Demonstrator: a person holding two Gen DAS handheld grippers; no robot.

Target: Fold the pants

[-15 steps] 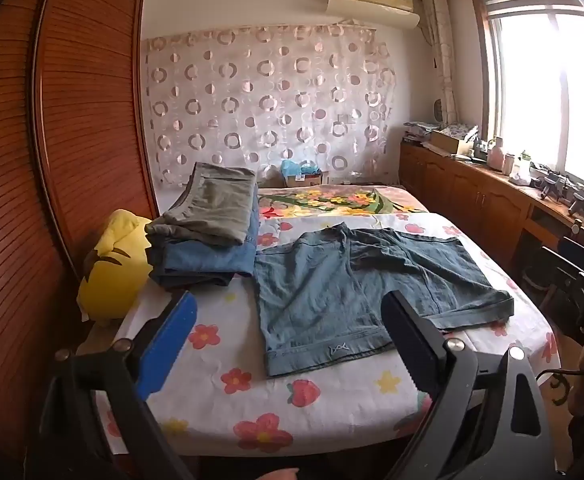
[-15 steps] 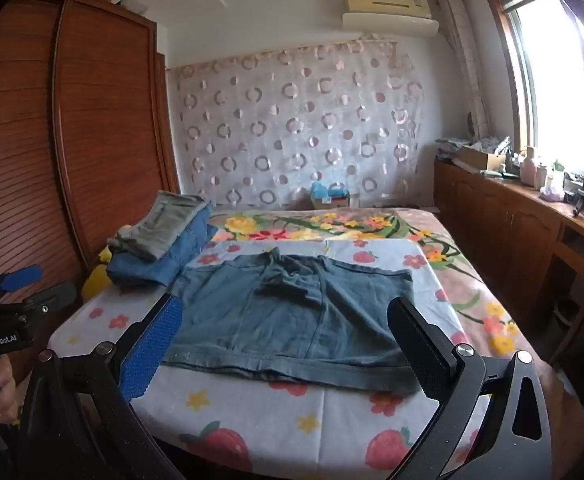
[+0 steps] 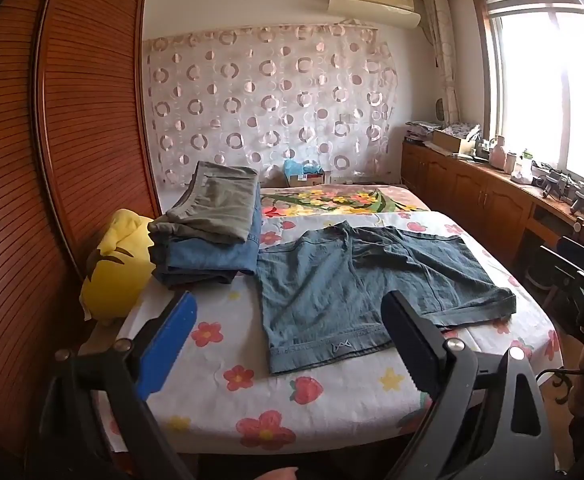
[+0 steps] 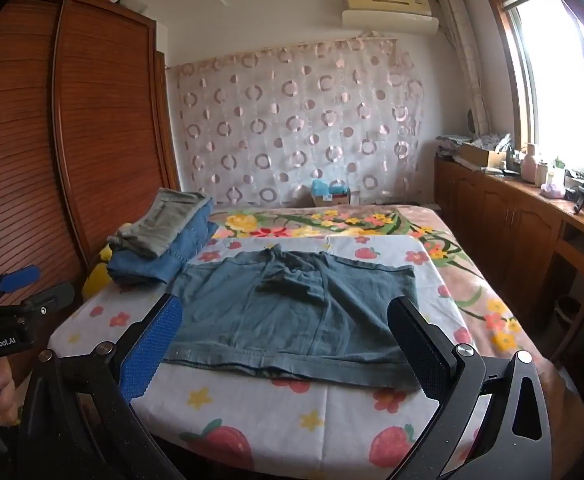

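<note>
A pair of blue denim shorts lies spread flat on the flower-print sheet of the bed; it also shows in the right wrist view. My left gripper is open and empty, held above the bed's near edge, short of the shorts' near-left hem. My right gripper is open and empty, in front of the shorts' near hem. The left gripper also appears at the left edge of the right wrist view.
A stack of folded pants, olive on top of blue denim, sits at the bed's left; it also shows in the right wrist view. A yellow plush lies beside it by the wooden wardrobe. Cabinets line the right wall.
Both views are almost the same as before; the grippers have shifted only slightly and nothing on the bed has moved.
</note>
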